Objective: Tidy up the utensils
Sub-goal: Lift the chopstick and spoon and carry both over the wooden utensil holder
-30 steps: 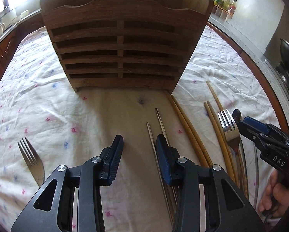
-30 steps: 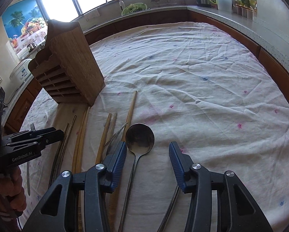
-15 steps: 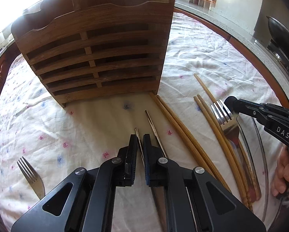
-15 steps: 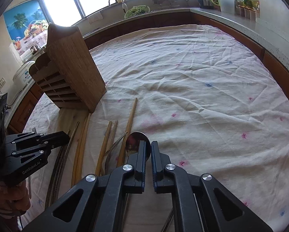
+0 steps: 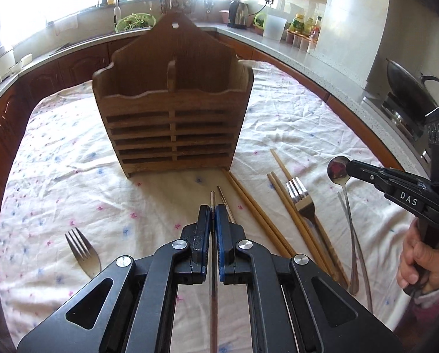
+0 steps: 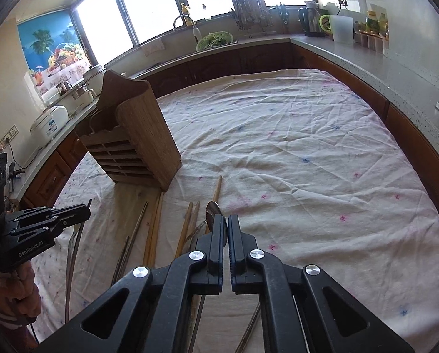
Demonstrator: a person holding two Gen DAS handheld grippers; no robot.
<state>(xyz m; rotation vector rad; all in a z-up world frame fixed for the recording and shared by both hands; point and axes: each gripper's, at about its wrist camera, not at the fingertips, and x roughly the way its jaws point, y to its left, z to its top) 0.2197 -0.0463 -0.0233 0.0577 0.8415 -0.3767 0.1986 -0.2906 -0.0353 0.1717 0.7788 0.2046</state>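
My left gripper is shut on a metal chopstick and holds it raised, pointing at the wooden utensil holder. A second metal chopstick lies on the cloth beside it. My right gripper is shut on a metal spoon, lifted off the cloth; the spoon bowl also shows in the left wrist view. Wooden chopsticks and a fork lie on the cloth between the grippers. The holder stands upright to the left in the right wrist view.
Another fork lies on the cloth at the left. A second spoon handle lies at the right. A flowered tablecloth covers the table. Kitchen counters ring the table, with a wok on the stove at right.
Both grippers shut from open, the left on a metal chopstick and the right on the spoon. Both then rose from the cloth with what they hold.
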